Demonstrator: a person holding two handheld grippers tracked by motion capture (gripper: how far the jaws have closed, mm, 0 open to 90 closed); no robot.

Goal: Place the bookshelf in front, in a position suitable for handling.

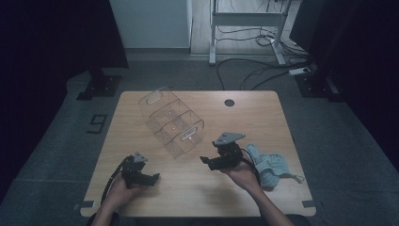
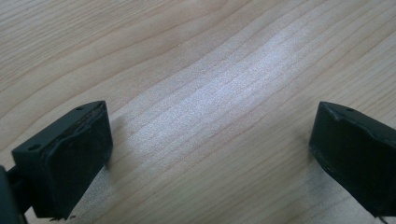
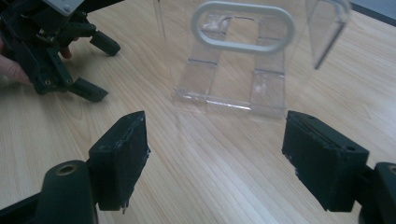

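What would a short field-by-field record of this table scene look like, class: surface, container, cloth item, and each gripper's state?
surface: wooden table
container: clear plastic organiser with oval handle cut-outs, mid-table, apparently empty
cloth item: pale blue bundle at the right, beside the right hand
left gripper: open, over bare wood
right gripper: open, nothing between its jaws, facing the organiser's handle end

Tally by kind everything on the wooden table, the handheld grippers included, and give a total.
Clear plastic organiser: 1
Light blue cloth: 1
Grippers: 2, the left gripper and the right gripper
Total: 4
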